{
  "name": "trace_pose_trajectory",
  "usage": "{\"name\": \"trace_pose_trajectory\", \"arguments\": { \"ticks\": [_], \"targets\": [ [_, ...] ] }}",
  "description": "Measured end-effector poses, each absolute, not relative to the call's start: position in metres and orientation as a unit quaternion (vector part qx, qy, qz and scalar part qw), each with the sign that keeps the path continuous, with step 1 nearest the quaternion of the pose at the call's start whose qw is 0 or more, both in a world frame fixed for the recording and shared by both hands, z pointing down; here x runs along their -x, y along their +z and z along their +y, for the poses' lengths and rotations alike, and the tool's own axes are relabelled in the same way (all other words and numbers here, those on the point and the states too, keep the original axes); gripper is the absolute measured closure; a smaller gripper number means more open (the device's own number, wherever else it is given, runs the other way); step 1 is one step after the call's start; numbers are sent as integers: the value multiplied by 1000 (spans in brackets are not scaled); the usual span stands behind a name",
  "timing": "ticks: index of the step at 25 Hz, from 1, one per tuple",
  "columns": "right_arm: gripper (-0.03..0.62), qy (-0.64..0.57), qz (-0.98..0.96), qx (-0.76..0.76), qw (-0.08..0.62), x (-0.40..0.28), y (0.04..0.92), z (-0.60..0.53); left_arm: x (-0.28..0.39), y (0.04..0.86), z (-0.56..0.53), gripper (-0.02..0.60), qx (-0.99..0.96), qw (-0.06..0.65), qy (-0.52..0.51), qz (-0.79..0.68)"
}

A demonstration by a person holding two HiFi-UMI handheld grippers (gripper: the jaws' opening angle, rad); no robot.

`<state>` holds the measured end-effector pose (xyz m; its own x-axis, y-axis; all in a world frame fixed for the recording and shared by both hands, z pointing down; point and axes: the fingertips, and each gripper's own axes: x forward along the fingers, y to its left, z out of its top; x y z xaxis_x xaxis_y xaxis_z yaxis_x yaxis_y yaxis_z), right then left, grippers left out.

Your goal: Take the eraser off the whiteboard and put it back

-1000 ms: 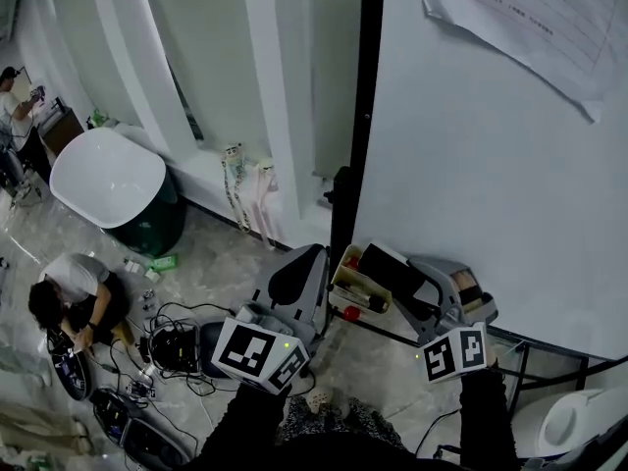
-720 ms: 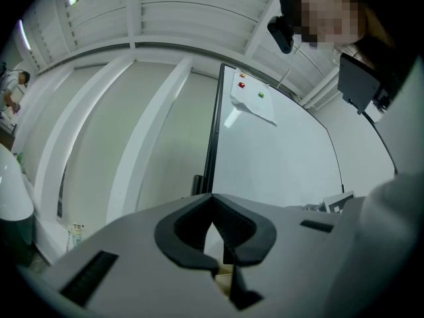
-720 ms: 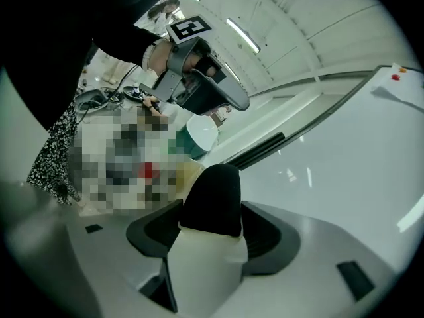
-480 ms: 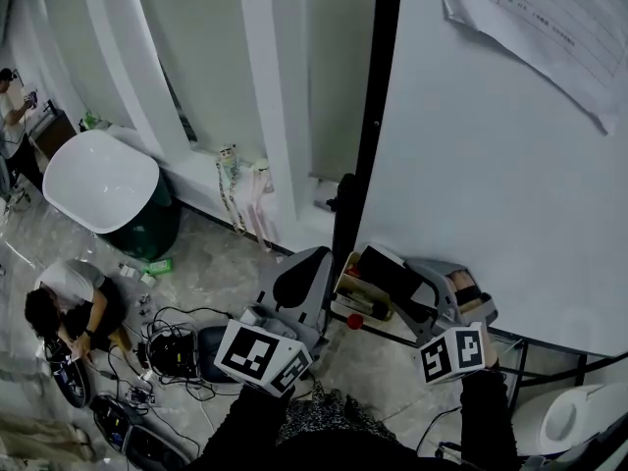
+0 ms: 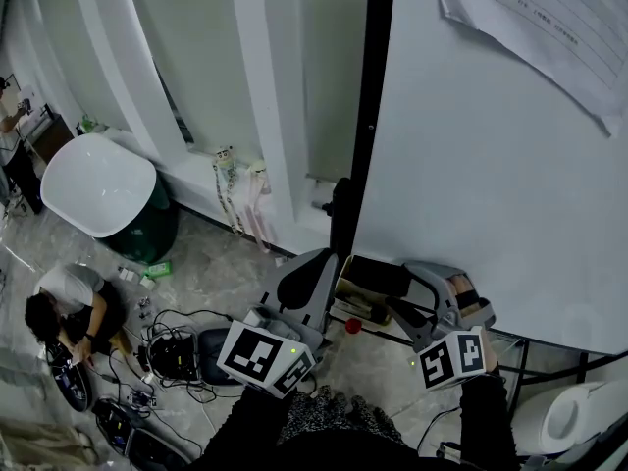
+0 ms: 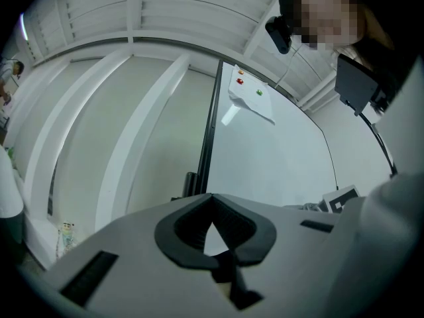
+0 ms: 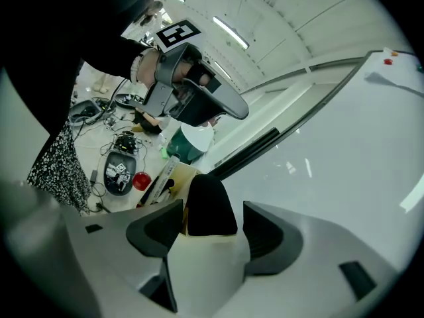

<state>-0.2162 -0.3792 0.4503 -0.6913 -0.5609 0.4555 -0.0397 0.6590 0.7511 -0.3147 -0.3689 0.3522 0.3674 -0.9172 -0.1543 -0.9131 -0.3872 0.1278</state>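
Note:
The eraser [image 5: 373, 275], black on top with a pale base, sits between the jaws of my right gripper [image 5: 397, 287], which is shut on it just in front of the whiteboard's [image 5: 491, 184] lower left corner. In the right gripper view the eraser [image 7: 207, 194] fills the gap of the right gripper [image 7: 212, 209], beside the whiteboard [image 7: 344, 131]. My left gripper [image 5: 312, 268] hangs to the left of it, shut with nothing in it. Its jaws meet at the tips in the left gripper view [image 6: 211, 201], facing the whiteboard [image 6: 265, 158].
A yellowish tray [image 7: 165, 177] with markers hangs below the eraser, and a red ball [image 5: 351, 326] lies on the floor. A paper sheet [image 5: 549, 18] is pinned on the board. A crouching person [image 5: 69, 307], cables [image 5: 167, 351] and a white tub [image 5: 98, 184] are on the left.
Both grippers have stayed almost where they were, the right one still holding the eraser. The head view has shifted slightly.

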Motion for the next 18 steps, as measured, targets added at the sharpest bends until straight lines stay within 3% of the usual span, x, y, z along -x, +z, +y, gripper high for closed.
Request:
{"name": "trace_pose_trajectory", "arguments": {
  "ticks": [5, 18],
  "targets": [
    [313, -349, -862, -190, 316, 217, 441, -375, 307, 353, -371, 575, -832, 10, -97, -546],
    [331, -172, -943, -250, 133, 216, 398, -359, 285, 359, -377, 575, -844, 4, -72, -531]
  ]
}}
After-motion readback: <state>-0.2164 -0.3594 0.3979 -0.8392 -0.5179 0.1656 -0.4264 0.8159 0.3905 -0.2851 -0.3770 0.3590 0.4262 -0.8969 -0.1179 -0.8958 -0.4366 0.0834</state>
